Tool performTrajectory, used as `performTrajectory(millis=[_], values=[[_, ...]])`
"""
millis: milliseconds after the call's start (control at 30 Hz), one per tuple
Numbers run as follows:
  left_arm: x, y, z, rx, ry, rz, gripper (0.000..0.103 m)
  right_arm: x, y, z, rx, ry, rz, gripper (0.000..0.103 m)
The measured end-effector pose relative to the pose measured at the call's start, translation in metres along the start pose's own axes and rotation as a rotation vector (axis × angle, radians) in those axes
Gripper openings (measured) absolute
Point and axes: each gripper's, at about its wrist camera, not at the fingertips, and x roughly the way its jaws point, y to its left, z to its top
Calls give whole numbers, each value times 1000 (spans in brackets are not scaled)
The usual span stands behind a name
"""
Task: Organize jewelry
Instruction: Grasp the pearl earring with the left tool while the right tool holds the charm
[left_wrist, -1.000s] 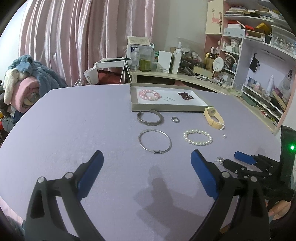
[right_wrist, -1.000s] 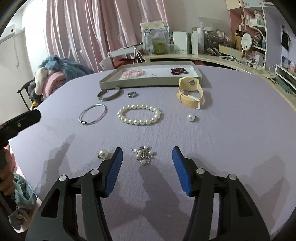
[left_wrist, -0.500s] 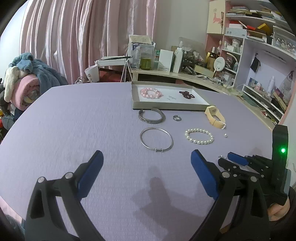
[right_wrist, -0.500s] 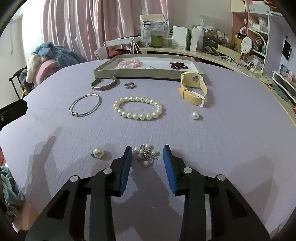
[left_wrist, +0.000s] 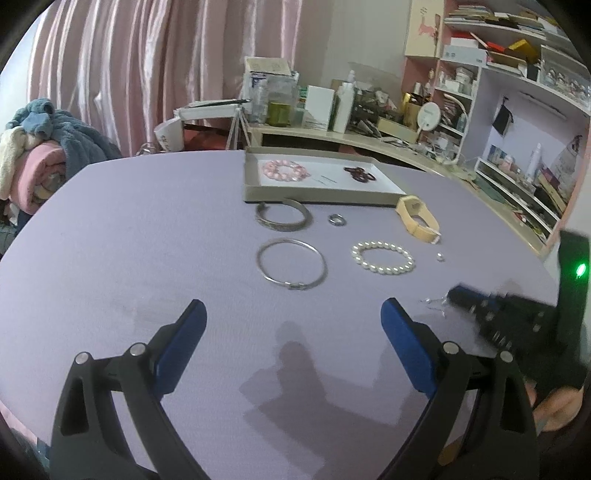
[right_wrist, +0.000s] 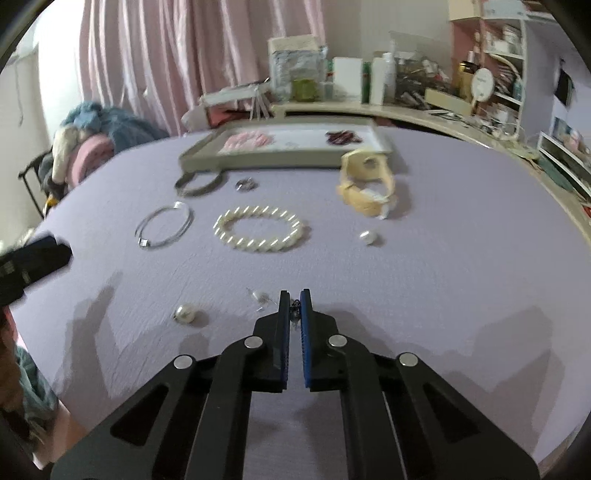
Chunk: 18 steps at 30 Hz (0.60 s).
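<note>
Pink curtains (left_wrist: 155, 74) hang behind the lilac bench (left_wrist: 129, 236). A pile of blankets (left_wrist: 40, 147) sits at the left. Bottles and boxes crowd a cream desk (left_wrist: 332, 134), with cluttered shelves (left_wrist: 517, 92) on the right.

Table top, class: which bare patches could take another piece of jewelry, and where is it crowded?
Free: the wide purple stretch left of the thin bangle, and the tray's white middle between pink bracelet and dark beads. Also free: right of the watch. Crowded: the strip from tray front to pearl bracelet, and around the right gripper.
</note>
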Motion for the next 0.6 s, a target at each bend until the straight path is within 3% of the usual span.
performTrajectory(millis=[333, 600], values=[[22, -49, -8, 60, 50, -77, 95, -46, -30, 34, 63, -160, -11, 6], [46, -76, -17, 84, 116, -76, 74, -49, -42, 40, 88, -173, -4, 6]])
